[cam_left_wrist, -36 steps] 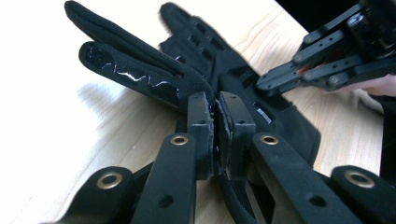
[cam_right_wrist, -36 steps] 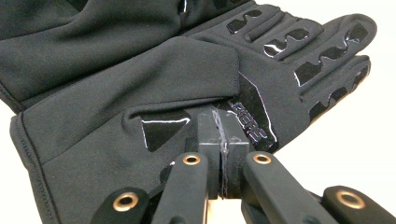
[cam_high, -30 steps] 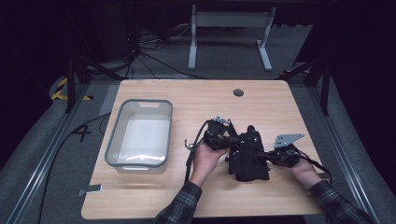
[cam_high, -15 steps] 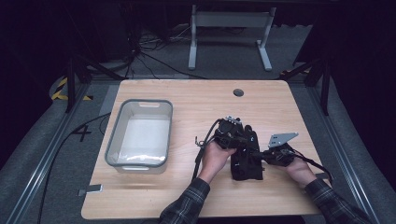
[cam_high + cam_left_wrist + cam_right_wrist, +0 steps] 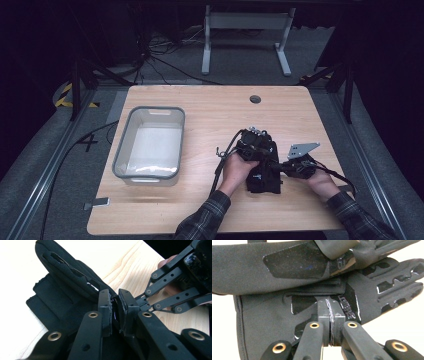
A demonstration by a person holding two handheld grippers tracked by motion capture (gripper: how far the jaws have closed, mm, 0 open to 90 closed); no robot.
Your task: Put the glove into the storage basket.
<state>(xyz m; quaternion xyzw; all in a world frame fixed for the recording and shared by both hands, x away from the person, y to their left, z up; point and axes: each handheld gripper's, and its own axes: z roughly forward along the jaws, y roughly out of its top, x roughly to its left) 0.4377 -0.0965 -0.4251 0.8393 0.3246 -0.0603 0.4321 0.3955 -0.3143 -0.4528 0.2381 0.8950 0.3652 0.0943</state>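
Both the left tool (image 5: 115, 312) and right tool (image 5: 329, 322) clamp soft black gloves (image 5: 287, 305) with glossy rubbery patches on the woodgrain counter (image 5: 210, 110).

Glossy lettering on my black fabric glove (image 5: 294, 322) runs sideways, partly legible, roughly "LIBERS". Dark floor (image 5: 45, 165) beside table bears marking "4" (image 5: 89, 143).

Black gloves (image 5: 263, 175); stacked flat; table's right half (image 5: 210, 107)

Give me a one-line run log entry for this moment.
left gripper: jaws just opening, black gloves fabric between | right gripper: shut on black gloves | bin: untouched
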